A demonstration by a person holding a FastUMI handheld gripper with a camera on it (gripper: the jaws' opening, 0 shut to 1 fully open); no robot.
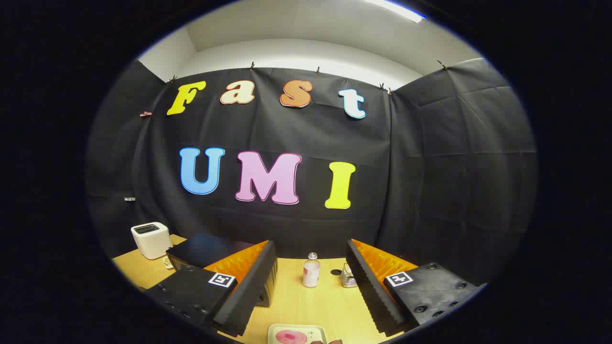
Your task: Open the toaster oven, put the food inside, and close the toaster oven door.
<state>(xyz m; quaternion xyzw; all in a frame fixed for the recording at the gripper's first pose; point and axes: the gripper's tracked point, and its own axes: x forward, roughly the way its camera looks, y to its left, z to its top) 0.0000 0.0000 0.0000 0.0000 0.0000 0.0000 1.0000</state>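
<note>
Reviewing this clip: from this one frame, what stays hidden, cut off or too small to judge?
- Black toaster oven: the open gripper's left finger covers its front, so the door's state is unclear.
- Pale tray with pink food: cut off by the view's bottom edge.
- Small wire-like object: partly behind the right finger, too small to identify.
- Small clear bottle: contents unreadable.
</note>
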